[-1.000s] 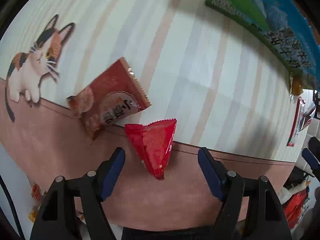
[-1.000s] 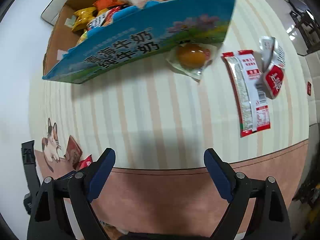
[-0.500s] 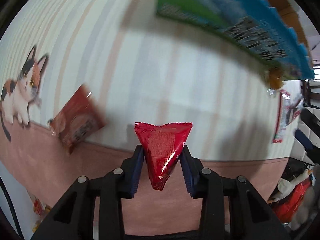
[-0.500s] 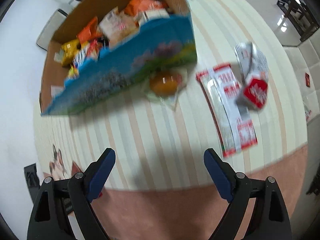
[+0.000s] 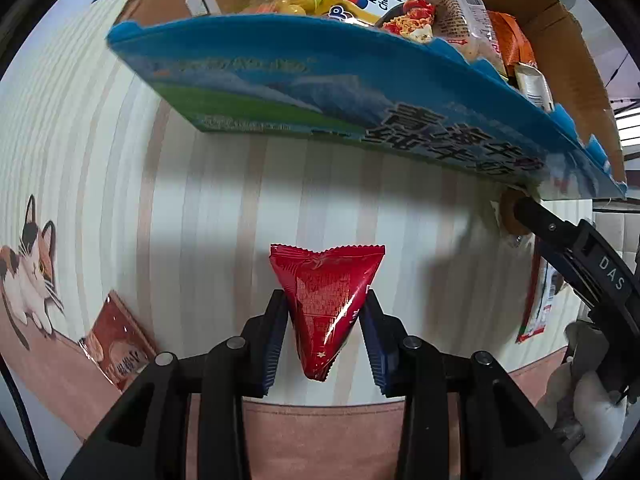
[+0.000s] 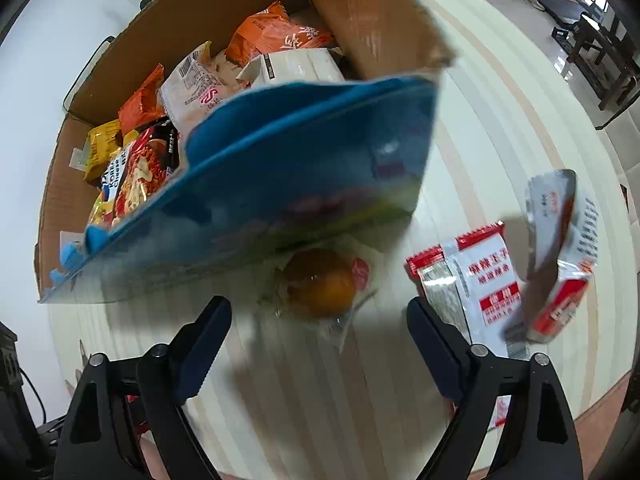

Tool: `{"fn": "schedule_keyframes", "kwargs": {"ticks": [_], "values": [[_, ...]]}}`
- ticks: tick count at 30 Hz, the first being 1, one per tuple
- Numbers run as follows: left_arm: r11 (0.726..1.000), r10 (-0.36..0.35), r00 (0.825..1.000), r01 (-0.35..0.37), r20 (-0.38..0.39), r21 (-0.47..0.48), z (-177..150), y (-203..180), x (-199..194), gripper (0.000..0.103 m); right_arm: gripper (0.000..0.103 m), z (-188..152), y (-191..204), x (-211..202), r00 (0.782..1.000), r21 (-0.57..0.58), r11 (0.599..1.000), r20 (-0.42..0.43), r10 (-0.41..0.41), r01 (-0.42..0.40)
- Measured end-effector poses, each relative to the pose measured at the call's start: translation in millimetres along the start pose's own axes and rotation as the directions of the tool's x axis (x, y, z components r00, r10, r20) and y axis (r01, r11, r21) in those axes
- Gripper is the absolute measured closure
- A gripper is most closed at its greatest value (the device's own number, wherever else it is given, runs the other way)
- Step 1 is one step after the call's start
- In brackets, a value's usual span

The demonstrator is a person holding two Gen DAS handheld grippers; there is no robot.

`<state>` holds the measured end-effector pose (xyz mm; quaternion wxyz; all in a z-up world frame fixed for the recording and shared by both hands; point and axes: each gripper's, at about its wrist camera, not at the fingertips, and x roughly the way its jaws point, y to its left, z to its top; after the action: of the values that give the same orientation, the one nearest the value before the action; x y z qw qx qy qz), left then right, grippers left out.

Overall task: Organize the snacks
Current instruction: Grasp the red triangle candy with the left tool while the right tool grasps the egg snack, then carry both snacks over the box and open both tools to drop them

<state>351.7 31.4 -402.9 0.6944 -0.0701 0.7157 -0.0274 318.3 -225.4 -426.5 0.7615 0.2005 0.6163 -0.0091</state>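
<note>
My left gripper [image 5: 324, 320] is shut on a red triangular snack packet [image 5: 325, 300] and holds it above the striped tablecloth, short of the blue-fronted cardboard box [image 5: 360, 88] full of snacks. My right gripper [image 6: 320, 320] is open and empty, its fingers either side of a clear-wrapped orange snack [image 6: 320, 288] that lies against the box front [image 6: 280, 184]. A red-and-white long packet [image 6: 476, 284] and a silver-and-red packet [image 6: 560, 248] lie to the right of it. The right gripper also shows in the left wrist view [image 5: 576, 264].
A brown-red snack packet [image 5: 116, 340] lies at the lower left by the cat print [image 5: 28, 276] on the cloth. The pink border of the cloth [image 5: 320, 432] runs along the table's near edge. A chair [image 6: 600, 52] stands beyond the table at right.
My left gripper closed on the red packet, lifted it and moved toward the box. My right gripper moved forward and down to the orange snack, staying open.
</note>
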Motion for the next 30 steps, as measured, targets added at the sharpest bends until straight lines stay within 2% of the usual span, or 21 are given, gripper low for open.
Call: {"fn": "schedule_keyframes", "kwargs": {"ticks": [2,4,6,11,12,17,24,30], "values": [[1.000,0.011,1.000,-0.011,-0.001,0.004,3.3,0.1,2.3,0.069,0.027,2.3,4.2,5.7,1.000,-0.007,1.000,-0.001,-0.029,0.029],[1.000,0.017,1.000,-0.017,-0.005,0.005,5.6,0.3,3.8,0.069,0.043,2.2,8.8,10.4,0.999,-0.014,0.999,-0.003,-0.050,0.050],[1.000,0.018,1.000,-0.018,-0.006,0.009,6.2,-1.0,4.5,0.069,0.048,2.6,13.5,11.5,0.997,-0.025,0.997,0.011,-0.070,0.071],[0.999,0.022,1.000,-0.022,0.001,0.026,5.2,-14.4,6.9,0.069,0.054,0.7,19.5,13.8,0.996,-0.045,0.995,0.012,-0.088,0.089],[0.999,0.023,1.000,-0.023,0.003,0.028,2.7,-12.7,4.9,0.069,0.058,-0.9,20.2,13.9,0.996,-0.048,0.995,0.007,-0.088,0.088],[0.998,0.030,1.000,-0.030,0.002,0.050,-4.4,-9.4,-1.5,0.069,0.058,-19.3,18.3,11.4,0.995,-0.080,0.993,-0.037,-0.092,0.089],[0.997,0.027,0.999,-0.025,-0.030,0.070,-30.1,-15.7,8.6,0.069,0.058,-62.5,16.1,4.4,0.989,-0.134,0.988,-0.111,-0.097,0.081],[0.997,0.024,0.998,-0.021,-0.049,0.070,-46.7,-20.0,19.0,0.069,0.055,-76.2,15.0,12.0,0.985,-0.125,0.990,-0.149,-0.086,0.068]]}}
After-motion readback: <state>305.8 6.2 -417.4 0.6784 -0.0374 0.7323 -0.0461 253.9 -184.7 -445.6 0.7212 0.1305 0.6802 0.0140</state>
